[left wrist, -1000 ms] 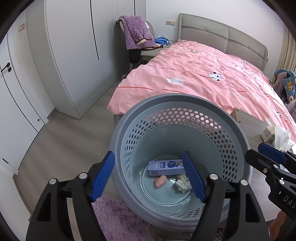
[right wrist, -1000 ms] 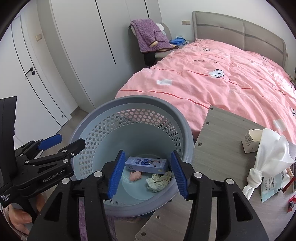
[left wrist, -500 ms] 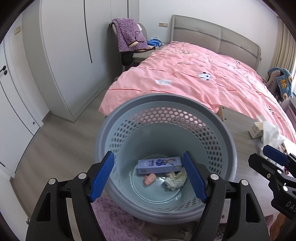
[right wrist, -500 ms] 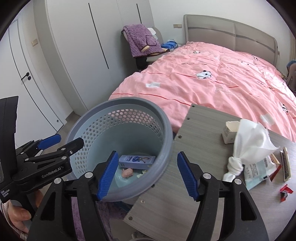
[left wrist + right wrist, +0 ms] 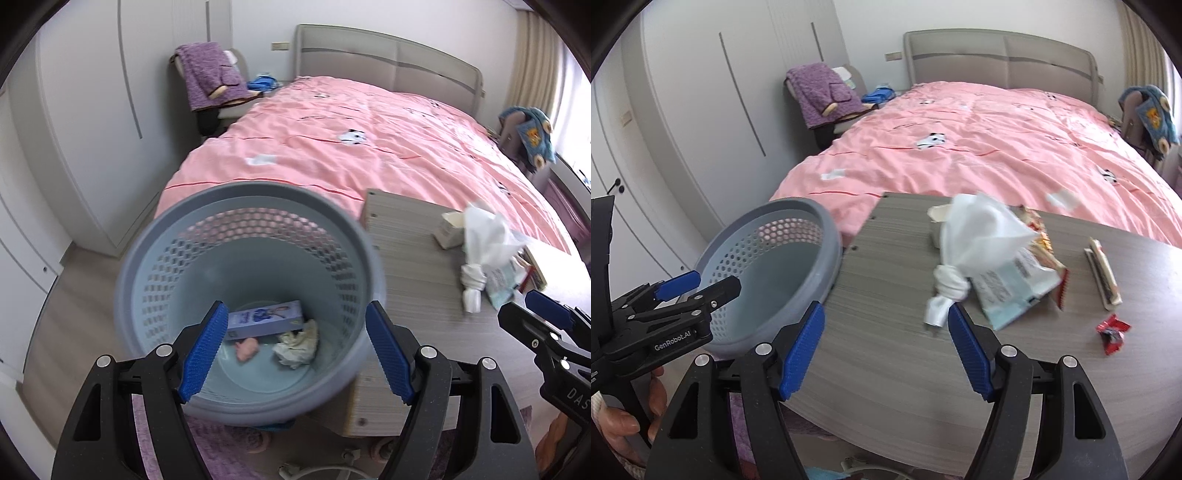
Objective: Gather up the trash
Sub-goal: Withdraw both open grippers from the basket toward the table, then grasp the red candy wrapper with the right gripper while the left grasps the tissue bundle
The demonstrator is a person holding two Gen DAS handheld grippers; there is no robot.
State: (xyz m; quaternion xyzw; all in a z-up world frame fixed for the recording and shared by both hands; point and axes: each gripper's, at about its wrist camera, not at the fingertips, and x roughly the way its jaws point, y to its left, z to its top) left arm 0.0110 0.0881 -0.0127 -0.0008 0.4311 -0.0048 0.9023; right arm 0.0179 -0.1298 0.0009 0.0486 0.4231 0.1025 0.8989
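Note:
A grey-blue perforated basket (image 5: 155,236) stands beside a wood-grain table (image 5: 886,354). In it lie a blue box (image 5: 266,317), a small pink item (image 5: 247,349) and crumpled paper (image 5: 297,341). My left gripper (image 5: 295,312) hangs open and empty above the basket. My right gripper (image 5: 886,314) is over the table's near part, its jaws opening with nothing between them. Just beyond its right pad lies a knotted white plastic bag (image 5: 979,236). A snack packet (image 5: 1015,284), a red wrapper (image 5: 1112,332), a small carton (image 5: 940,218) and a flat bar-shaped packet (image 5: 1102,277) lie around the bag.
A bed with a pink cover (image 5: 979,147) runs behind the table. A chair draped in purple cloth (image 5: 823,96) and white wardrobes (image 5: 701,110) stand at the back left. A purple rug (image 5: 221,450) lies under the basket. A person's hand (image 5: 620,424) holds the left gripper's handle.
Both grippers have swung to the right. The right one left the basket and now hangs over the table, its jaws wider apart. The trash on the table has come into fuller view.

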